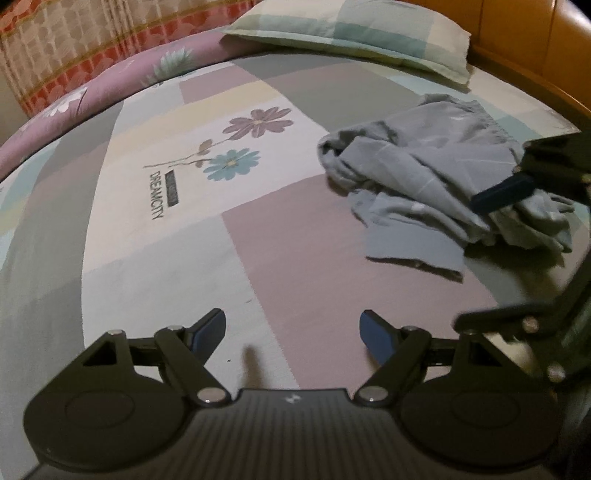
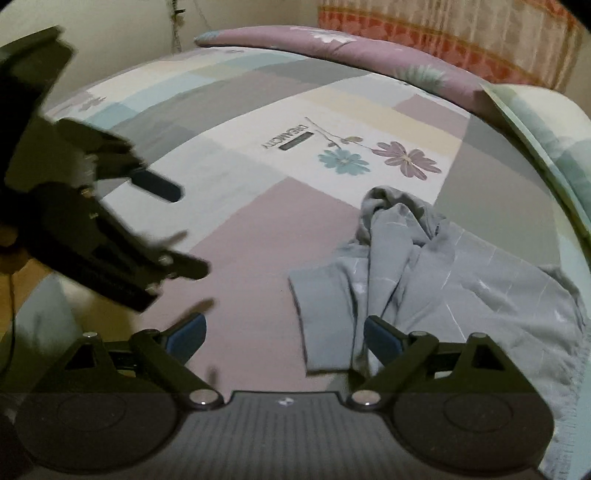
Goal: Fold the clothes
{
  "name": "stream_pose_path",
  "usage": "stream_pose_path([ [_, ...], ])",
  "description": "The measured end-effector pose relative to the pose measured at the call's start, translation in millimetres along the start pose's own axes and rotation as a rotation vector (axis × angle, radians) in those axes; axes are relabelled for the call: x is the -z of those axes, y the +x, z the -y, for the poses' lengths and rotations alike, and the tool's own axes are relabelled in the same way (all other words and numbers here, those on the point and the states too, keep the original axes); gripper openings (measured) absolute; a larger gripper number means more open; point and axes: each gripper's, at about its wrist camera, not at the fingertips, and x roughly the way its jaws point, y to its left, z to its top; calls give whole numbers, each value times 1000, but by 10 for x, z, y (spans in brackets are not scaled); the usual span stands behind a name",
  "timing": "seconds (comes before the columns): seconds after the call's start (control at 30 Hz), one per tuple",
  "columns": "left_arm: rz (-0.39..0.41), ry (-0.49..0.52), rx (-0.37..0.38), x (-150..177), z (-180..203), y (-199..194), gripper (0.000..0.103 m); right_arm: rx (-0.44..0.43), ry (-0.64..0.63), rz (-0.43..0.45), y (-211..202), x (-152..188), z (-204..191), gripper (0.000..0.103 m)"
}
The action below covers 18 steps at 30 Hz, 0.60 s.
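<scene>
On the bed point(image 1: 280, 258) a grey garment point(image 1: 436, 173) lies crumpled, not folded; both left tongs point(image 1: 293, 330) and right tongs point(image 2: 284, 334) gape, empty; flattening it seems due

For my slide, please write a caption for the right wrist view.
Open right gripper nears a crumpled grey garment on a patchwork bedsheet.

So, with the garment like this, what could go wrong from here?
1. The garment lies crumpled, layers overlapping. The open right gripper has one finger over the cloth and may pinch several layers, so it would lift as a lump.
2. The left gripper is open over bare sheet, apart from the cloth; a one-sided pull could drag the garment toward the pillow.
</scene>
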Motion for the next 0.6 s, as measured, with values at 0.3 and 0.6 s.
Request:
stream_pose_path([
  [0.3, -9, -7, 10, -16, -71, 92, 80, 19, 45, -96, 135, 131, 216, 95],
  [0.6, 25, 42, 14, -339, -7, 216, 80, -5, 47, -117, -154, 222, 297, 95],
])
